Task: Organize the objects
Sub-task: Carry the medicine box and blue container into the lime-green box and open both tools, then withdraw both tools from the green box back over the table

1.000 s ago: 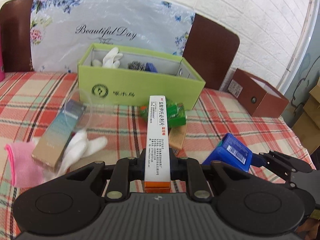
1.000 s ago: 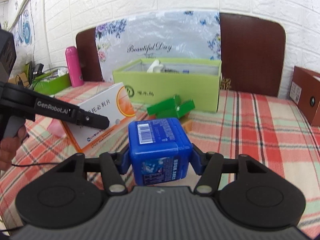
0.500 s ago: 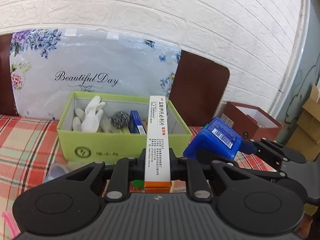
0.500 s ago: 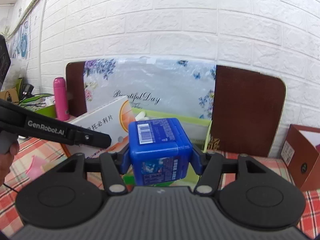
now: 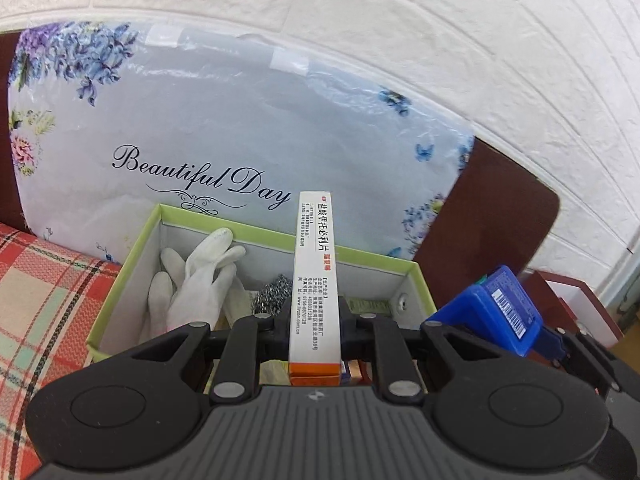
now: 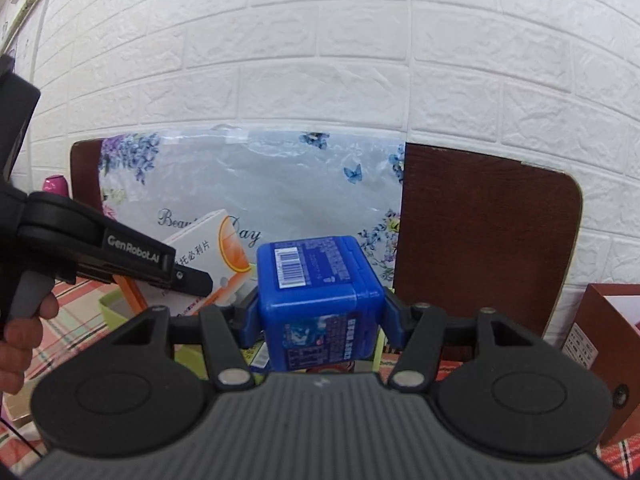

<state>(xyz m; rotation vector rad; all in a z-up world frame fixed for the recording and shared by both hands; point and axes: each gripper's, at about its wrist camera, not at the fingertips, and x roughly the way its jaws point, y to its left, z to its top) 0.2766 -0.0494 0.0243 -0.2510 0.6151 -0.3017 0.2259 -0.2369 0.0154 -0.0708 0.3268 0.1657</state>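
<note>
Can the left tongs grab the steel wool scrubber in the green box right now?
Probably not: the left tongs are shut on the medicine box, which stands in front of the steel wool scrubber.

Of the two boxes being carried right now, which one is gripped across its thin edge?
The white-and-orange medicine box in the left gripper, pinched across its narrow side. The blue box, in the right gripper, is chunky and fills wider jaws.

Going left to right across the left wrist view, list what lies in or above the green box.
White gloves → steel scourer → medicine carton in the left gripper → blue container in the right gripper.
</note>
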